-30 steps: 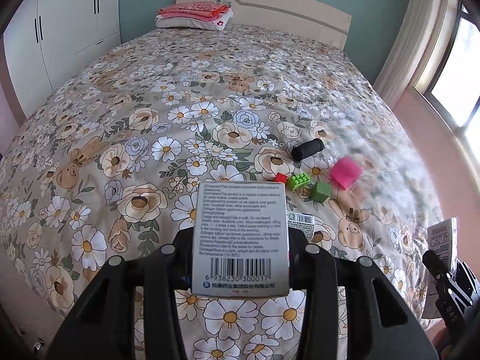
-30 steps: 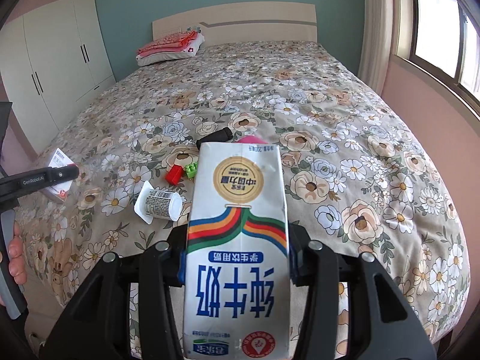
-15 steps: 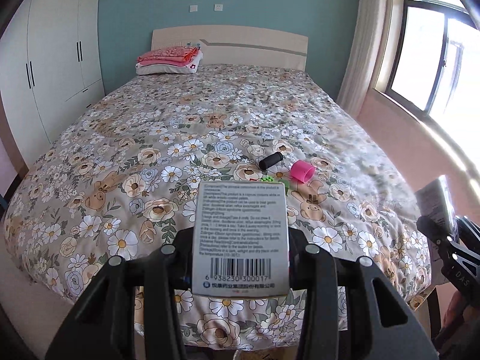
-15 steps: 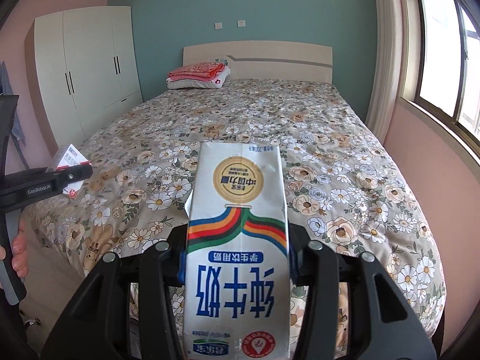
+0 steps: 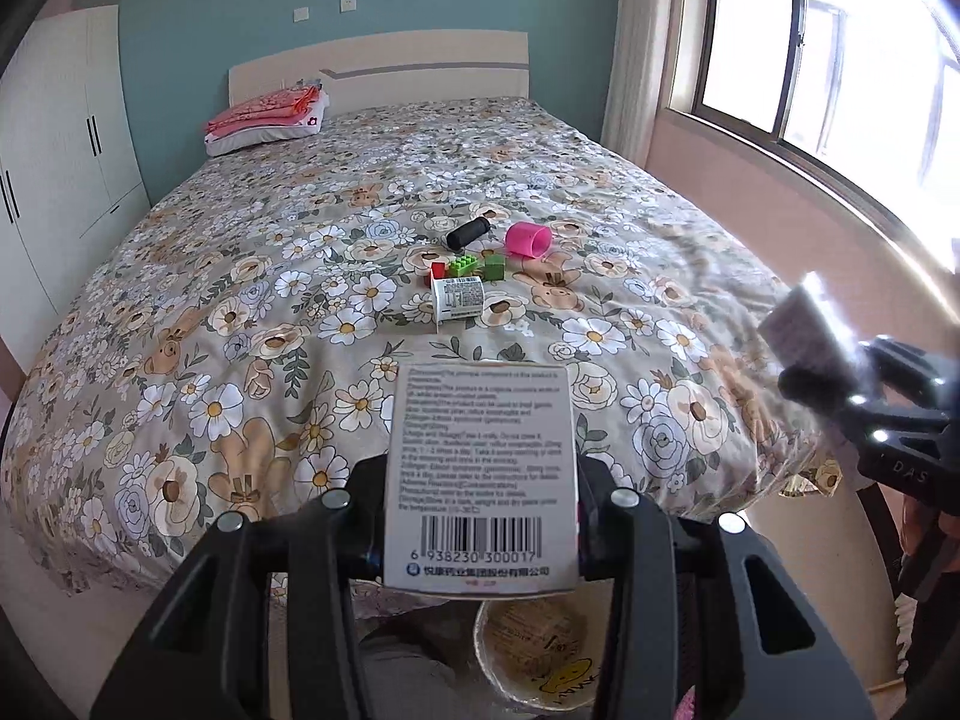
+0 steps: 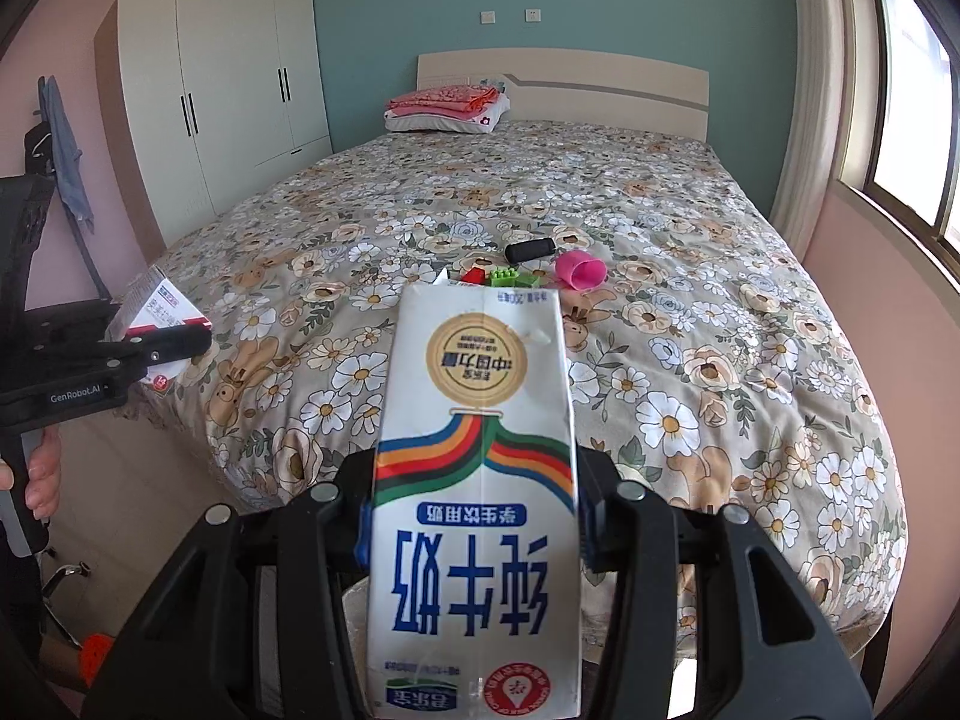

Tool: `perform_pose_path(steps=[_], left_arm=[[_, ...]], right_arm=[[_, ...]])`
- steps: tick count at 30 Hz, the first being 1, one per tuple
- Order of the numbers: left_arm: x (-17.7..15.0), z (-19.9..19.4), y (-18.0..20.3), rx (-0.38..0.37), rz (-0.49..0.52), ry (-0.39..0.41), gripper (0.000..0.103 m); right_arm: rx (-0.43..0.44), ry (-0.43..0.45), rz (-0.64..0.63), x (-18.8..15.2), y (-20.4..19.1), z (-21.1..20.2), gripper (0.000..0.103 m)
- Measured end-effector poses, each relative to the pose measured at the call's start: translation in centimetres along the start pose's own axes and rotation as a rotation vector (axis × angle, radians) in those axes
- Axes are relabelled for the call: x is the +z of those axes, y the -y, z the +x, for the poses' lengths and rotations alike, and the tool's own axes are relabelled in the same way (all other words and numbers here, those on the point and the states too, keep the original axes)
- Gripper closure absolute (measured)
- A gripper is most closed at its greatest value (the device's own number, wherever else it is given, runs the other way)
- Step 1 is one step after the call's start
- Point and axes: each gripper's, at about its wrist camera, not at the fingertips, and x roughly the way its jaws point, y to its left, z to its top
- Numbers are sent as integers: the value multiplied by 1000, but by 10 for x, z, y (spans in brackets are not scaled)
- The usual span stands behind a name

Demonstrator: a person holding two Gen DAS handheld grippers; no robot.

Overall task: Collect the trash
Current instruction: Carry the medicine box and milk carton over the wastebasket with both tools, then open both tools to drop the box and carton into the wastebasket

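Note:
My left gripper (image 5: 480, 510) is shut on a white medicine box (image 5: 482, 474) with a barcode; it also shows in the right wrist view (image 6: 159, 306). My right gripper (image 6: 474, 534) is shut on a white milk carton (image 6: 474, 480), held upside down; it appears blurred in the left wrist view (image 5: 807, 330). Both are held off the foot of the bed. A white yogurt cup (image 5: 459, 298) lies on its side on the floral bedspread (image 5: 240, 312). Below the left gripper is a round paper bowl (image 5: 540, 654) inside a grey bag.
On the bed lie a black cylinder (image 5: 468, 233), a pink cup (image 5: 528, 240), green bricks (image 5: 465, 267) and a red brick (image 5: 439, 270). Folded pink bedding (image 5: 264, 117) lies at the headboard. A white wardrobe (image 6: 222, 102) stands left, a window (image 5: 840, 60) right.
Both grippers have pulled back from the bed and lowered, still holding the box and the carton. The bed's foot edge, the floor and the bowl below have come into view.

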Motion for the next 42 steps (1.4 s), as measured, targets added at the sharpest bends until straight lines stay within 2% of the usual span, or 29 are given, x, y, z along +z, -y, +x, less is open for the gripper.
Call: perform_pose_path(steps=[8, 17, 26, 35, 42], left_arm=[[-66, 24, 17, -69, 43, -103, 58], [-133, 84, 29, -126, 65, -303, 58], [-192, 161, 33, -184, 19, -515, 58], [-236, 230, 31, -220, -62, -681, 58], [-259, 276, 31, -231, -122, -775, 58]], right_arm=[[70, -118, 1, -66, -16, 25, 55], [128, -309, -5, -139, -37, 80, 55], [155, -518, 9, -200, -47, 141, 55], [160, -689, 17, -247, -56, 201, 55], [160, -817, 71, -282, -51, 249, 55]])
